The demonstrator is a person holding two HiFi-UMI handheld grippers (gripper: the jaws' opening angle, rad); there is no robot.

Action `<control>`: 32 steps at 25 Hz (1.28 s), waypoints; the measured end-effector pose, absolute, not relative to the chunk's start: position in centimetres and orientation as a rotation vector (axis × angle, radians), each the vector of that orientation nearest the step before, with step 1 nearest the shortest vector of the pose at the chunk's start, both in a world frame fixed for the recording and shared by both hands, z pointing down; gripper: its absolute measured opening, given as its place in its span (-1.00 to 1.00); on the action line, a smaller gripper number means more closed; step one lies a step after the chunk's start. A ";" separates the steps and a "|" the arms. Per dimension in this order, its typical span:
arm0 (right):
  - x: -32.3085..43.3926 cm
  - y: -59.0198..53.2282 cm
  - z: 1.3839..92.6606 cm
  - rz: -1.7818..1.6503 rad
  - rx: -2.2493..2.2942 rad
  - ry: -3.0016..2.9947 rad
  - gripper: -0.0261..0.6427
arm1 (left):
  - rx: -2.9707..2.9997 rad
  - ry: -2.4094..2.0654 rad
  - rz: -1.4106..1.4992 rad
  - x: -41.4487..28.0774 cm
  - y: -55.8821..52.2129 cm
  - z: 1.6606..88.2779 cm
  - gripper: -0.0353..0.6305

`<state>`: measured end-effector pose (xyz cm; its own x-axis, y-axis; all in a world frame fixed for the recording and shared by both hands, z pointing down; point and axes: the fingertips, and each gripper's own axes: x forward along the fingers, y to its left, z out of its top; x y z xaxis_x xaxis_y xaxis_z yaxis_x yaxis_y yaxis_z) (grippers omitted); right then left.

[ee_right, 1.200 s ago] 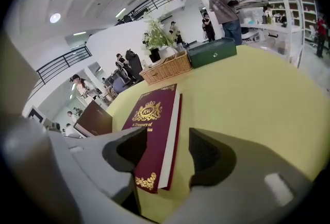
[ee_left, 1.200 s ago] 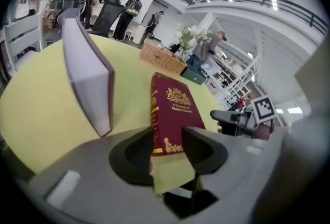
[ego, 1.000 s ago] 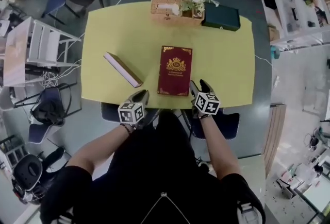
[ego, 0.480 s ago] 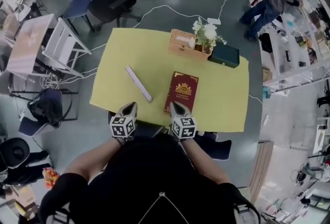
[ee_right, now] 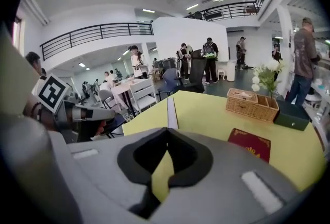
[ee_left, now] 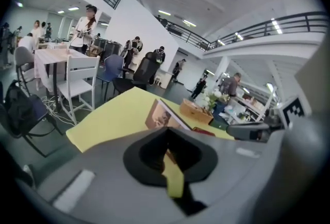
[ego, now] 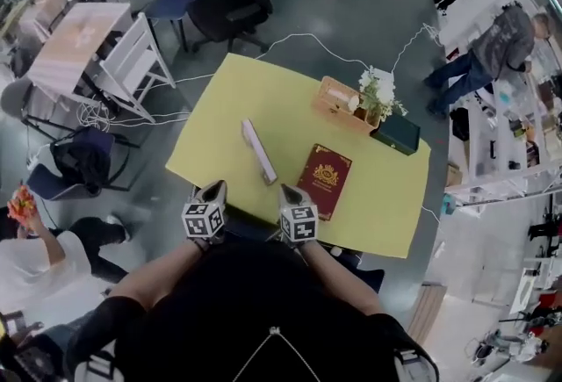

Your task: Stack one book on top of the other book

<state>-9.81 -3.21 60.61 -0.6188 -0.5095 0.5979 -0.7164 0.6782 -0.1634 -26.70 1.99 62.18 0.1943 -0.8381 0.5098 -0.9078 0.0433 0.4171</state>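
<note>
Both claws had drawn back to the counter (ego: 230, 99) edge and closed: left claw (ego: 214, 190) and right claw (ego: 288, 193) gripped nothing; red book (ego: 326, 181) and pale book (ego: 259, 150) lay apart.

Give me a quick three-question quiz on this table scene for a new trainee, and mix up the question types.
1. True or false: the red book lies on top of the pale book.
2. Which thing sits at the far end of the yellow table, near the wicker basket? A: a dark box. B: a laptop. C: a mug.
3. Fill in the blank: the jaws of the left gripper and the right gripper are both ____, with nothing held between them.

Key: 1 false, since the books are apart and the pale one stands on its edge. 2 A. 3 shut.
</note>
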 end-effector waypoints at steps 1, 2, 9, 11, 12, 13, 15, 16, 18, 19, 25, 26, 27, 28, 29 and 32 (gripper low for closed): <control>-10.3 -3.4 60.8 0.514 0.930 -2.366 -0.91 | 1.779 -1.653 0.119 -27.2 2.2 62.2 -0.87; -10.8 -3.6 60.9 0.496 0.919 -2.360 -0.91 | 1.770 -1.664 0.110 -27.6 2.4 62.1 -0.87; -15.2 -5.3 61.9 0.368 0.814 -2.313 -0.75 | 1.682 -1.719 0.062 -30.8 4.2 62.6 -0.87; -16.4 -5.8 62.6 0.329 0.785 -2.298 -0.69 | 1.654 -1.728 0.051 -31.5 4.7 63.0 -0.87; -17.0 -6.1 62.8 0.315 0.775 -2.287 -0.64 | 1.643 -1.731 0.046 -31.9 4.9 63.2 -0.87; -17.4 -6.3 63.1 0.302 0.768 -2.272 -0.63 | 1.635 -1.734 0.041 -32.2 5.0 63.3 -0.87; -17.8 -6.9 63.7 0.273 0.764 -2.241 -0.61 | 1.622 -1.739 0.033 -32.7 5.3 63.3 -0.87; -18.0 -7.1 64.1 0.259 0.762 -2.227 -0.59 | 1.615 -1.740 0.031 -32.9 5.4 63.3 -0.87; -18.2 -7.6 64.7 0.240 0.754 -2.202 -0.54 | 1.601 -1.742 0.029 -33.4 5.6 63.4 -0.87; -18.3 -7.9 65.0 0.233 0.748 -2.189 -0.51 | 1.597 -1.742 0.029 -33.6 5.7 63.5 -0.87; -18.5 -9.7 66.6 0.253 0.724 -2.129 -0.30 | 1.575 -1.735 0.048 -34.2 5.5 64.4 -0.87; -18.5 -9.9 66.8 0.267 0.726 -2.123 -0.30 | 1.572 -1.732 0.053 -34.3 5.4 64.5 -0.87; -18.5 -10.2 67.1 0.284 0.726 -2.120 -0.29 | 1.570 -1.728 0.057 -34.3 5.3 64.6 -0.87; -18.6 -10.4 67.5 0.301 0.722 -2.116 -0.28 | 1.569 -1.725 0.060 -34.3 5.2 64.7 -0.87; -18.7 -10.5 67.8 0.318 0.716 -2.113 -0.28 | 1.569 -1.723 0.063 -34.3 5.0 64.8 -0.87; -19.0 -10.7 68.7 0.377 0.707 -2.109 -0.27 | 1.567 -1.720 0.072 -34.4 4.7 65.1 -0.87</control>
<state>-18.95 -10.66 68.69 -0.4723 -0.3490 0.8094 -0.6080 0.7938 -0.0125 -34.43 4.69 65.09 0.0778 -0.8164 0.5722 -0.8614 0.2339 0.4508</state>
